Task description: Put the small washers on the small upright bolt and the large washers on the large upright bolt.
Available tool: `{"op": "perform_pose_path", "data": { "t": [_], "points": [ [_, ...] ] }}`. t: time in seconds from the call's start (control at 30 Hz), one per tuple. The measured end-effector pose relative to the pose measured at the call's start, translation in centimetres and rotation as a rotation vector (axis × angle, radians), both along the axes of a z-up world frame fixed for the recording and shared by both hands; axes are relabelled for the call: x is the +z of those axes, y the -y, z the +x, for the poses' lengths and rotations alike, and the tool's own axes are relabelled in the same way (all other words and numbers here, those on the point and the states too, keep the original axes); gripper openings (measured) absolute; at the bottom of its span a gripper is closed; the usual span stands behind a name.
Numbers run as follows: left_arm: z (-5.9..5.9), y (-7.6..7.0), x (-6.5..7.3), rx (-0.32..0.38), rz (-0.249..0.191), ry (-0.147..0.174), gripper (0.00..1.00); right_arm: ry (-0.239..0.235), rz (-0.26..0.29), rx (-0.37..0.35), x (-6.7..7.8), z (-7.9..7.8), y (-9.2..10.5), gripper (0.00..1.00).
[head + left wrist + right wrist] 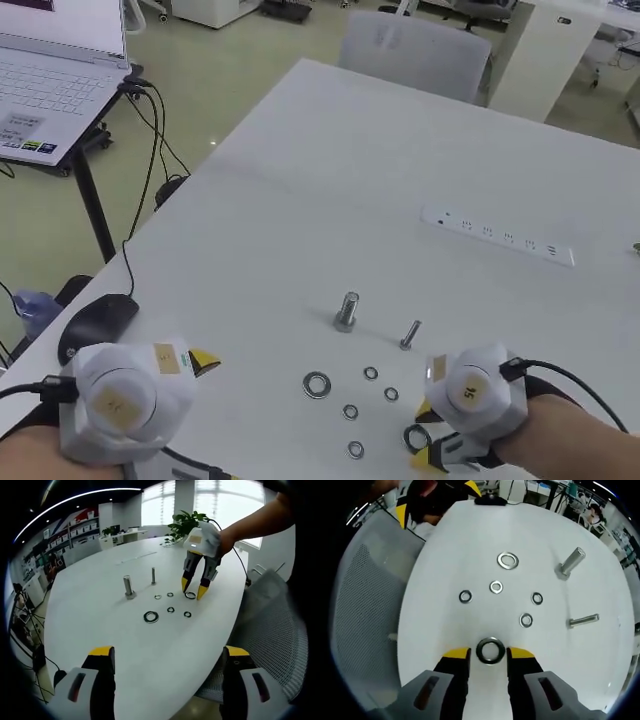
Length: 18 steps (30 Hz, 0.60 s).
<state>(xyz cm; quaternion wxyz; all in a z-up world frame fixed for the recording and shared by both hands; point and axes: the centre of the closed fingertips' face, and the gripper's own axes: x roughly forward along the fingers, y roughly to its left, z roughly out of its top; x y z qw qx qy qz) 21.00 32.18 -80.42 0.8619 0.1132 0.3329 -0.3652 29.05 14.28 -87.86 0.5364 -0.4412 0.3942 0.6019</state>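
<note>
Straddling a large washer (479, 651) with the right claw (489, 655), jaws apart, nothing gripped yet, set for a lift to the large bolt (570, 562) beyond; left claw (168, 653) wide, empty, hanging clear.

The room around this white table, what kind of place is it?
Probably an office or lab: a laptop on a side stand, a power strip on the white table, and a grey chair at its far edge.

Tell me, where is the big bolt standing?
In the head view the large bolt stands upright just left of the small bolt, with a large washer lying just below it in that view.
</note>
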Motion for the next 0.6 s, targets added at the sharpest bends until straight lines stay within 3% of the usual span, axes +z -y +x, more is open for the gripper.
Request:
{"op": "perform_pose_path", "data": {
  "t": [0.23, 0.6],
  "points": [
    [-0.41, 0.09, -0.07, 0.002, -0.005, -0.006, 0.87, 0.011, -0.049, 0.067, -0.07, 0.26, 0.05, 0.27],
    [-0.89, 0.17, 0.29, 0.006, -0.007, -0.009, 0.83, 0.021, -0.085, 0.078, -0.12, 0.7, 0.08, 0.22]
  ]
}}
